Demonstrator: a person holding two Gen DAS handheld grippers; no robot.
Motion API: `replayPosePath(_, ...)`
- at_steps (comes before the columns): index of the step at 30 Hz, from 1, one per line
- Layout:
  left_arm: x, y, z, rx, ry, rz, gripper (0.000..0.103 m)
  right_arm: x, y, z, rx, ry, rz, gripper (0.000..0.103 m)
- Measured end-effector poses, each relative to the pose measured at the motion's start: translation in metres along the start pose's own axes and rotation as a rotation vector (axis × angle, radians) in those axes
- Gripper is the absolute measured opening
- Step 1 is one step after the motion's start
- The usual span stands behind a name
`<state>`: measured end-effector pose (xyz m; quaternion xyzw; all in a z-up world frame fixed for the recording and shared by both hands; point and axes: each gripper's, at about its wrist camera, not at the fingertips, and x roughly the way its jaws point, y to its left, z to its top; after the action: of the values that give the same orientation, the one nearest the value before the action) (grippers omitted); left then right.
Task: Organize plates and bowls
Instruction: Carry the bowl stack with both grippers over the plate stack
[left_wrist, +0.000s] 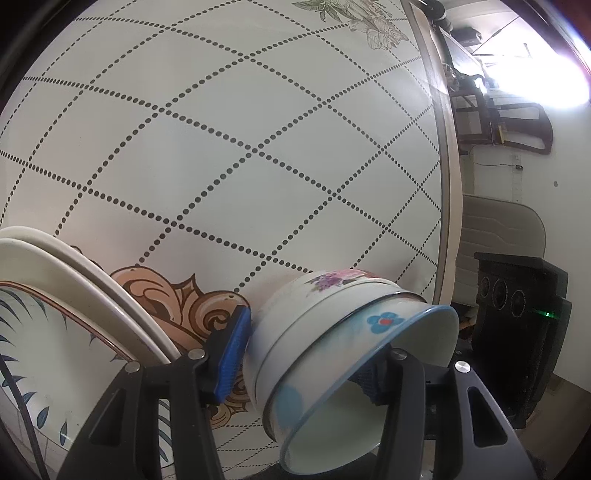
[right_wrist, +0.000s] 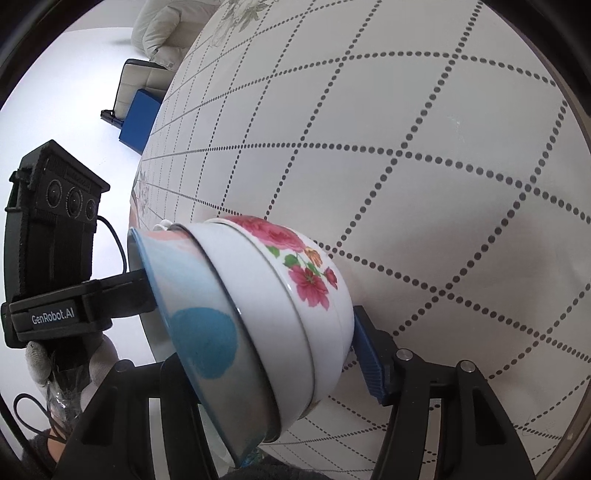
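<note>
2 hand-held grippers pinched 1 stack of bowls (left_wrist: 354, 354) over the bench (left_wrist: 229, 122): the left hand-held gripper (left_wrist: 306, 354) and the right hand-held gripper (right_wrist: 258, 350). Plates (left_wrist: 55, 295) sat piled just beside the bowls. Setting the bowls down looked left to do.

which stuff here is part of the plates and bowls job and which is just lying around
Job:
- stack of nested bowls, clamped by both tools: left, right
- stacked plates

Lying about:
- patterned table
- blue box
- chair
</note>
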<state>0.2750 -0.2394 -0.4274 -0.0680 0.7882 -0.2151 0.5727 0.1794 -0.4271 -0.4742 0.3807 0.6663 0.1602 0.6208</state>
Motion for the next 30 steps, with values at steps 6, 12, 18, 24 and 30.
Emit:
replayPosePath(6, -0.001, 0.000, -0.002, -0.026, 0.005, 0.009, 0.049, -0.002, -0.001, 0.003, 0.035, 0.001, 0.019, 0.062)
replayPosePath(12, -0.005, 0.000, -0.001, -0.022, 0.005, 0.012, 0.048, -0.001, -0.004, 0.002, 0.062, 0.021, 0.037, 0.062)
replayPosePath(18, -0.004, -0.002, 0.001, -0.045, 0.007, 0.003, 0.048, -0.002, -0.009, 0.003, 0.101, 0.023, 0.065, 0.062)
replayPosePath(24, -0.010, -0.003, 0.004, -0.048, -0.001, -0.004, 0.048, -0.009, -0.007, 0.004, 0.114, 0.018, 0.093, 0.062)
replayPosePath(30, -0.017, -0.007, 0.004, -0.043, -0.013, -0.003, 0.048, -0.012, 0.001, 0.006, 0.106, 0.009, 0.104, 0.062)
